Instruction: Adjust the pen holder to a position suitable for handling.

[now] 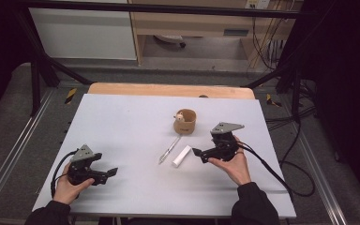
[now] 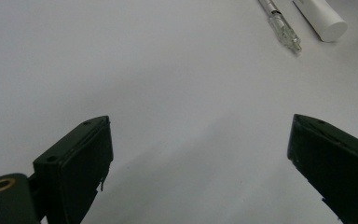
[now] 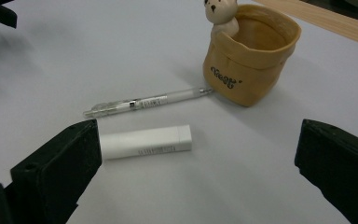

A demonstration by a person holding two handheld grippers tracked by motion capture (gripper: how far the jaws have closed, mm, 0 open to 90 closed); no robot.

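Observation:
A white cylindrical tube lies on the pale mat just in front of my right gripper, which is open with nothing between its jaws. In the right gripper view the tube lies between the jaws of that gripper, close to the left one. A clear pen lies beyond it. The pen's tip touches a tan pouch-shaped holder with a small bear figure at its rim. My left gripper rests open and holds nothing at the near left, far from these things.
In the left gripper view the open gripper faces bare mat, with the pen and tube far off at the top right. A wooden table edge runs behind the mat. Cables trail to the right.

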